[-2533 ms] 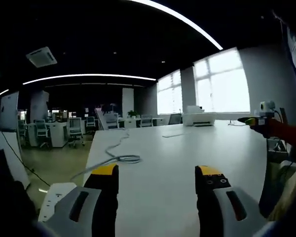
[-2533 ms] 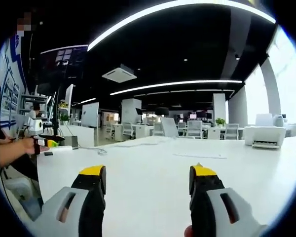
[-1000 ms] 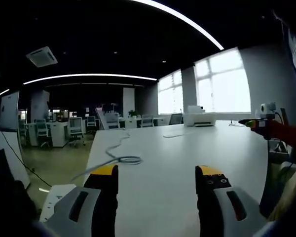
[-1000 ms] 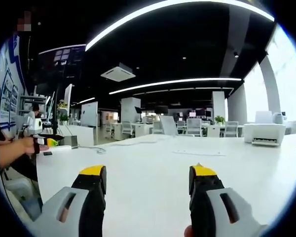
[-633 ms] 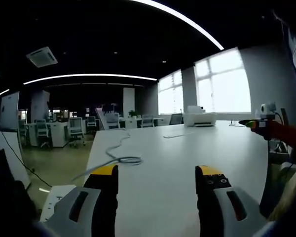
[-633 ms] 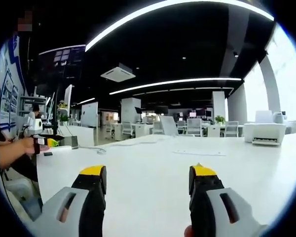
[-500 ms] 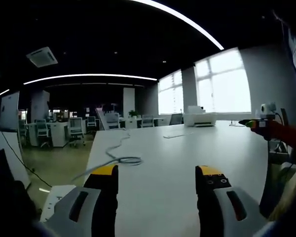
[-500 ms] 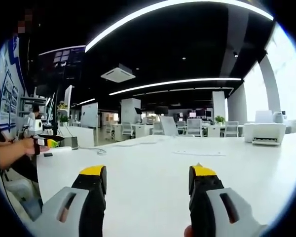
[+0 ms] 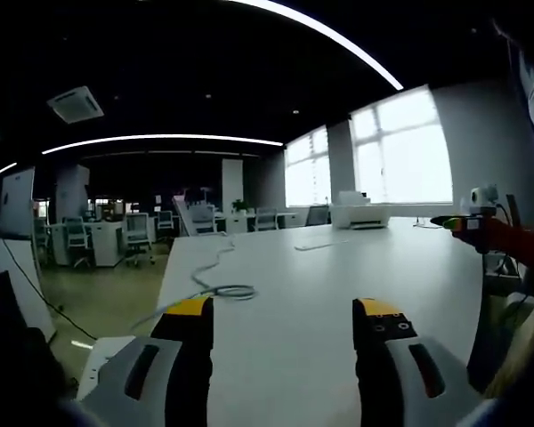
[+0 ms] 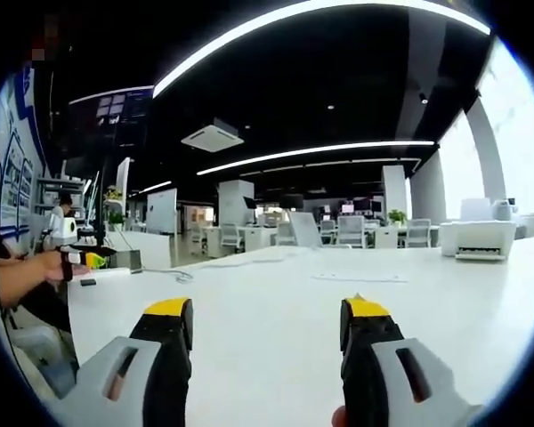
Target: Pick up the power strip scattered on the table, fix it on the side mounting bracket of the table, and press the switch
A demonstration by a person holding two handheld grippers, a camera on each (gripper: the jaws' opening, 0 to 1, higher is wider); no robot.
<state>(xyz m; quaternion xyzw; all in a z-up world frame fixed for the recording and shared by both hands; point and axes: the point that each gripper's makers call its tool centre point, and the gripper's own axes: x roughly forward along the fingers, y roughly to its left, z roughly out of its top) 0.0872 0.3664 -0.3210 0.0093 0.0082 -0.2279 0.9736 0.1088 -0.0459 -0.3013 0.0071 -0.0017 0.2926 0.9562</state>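
1. In the left gripper view, the left gripper is spread wide and empty over the white desk.
2. The power strip lies at lower left, just beside its left jaw; its cable coils ahead.
3. The right gripper also gapes wide, holding nothing.

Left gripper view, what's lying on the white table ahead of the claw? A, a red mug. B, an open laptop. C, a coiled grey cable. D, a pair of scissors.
C: a grey cable loops on the white table just beyond the open left claw, trailing away toward the far end.
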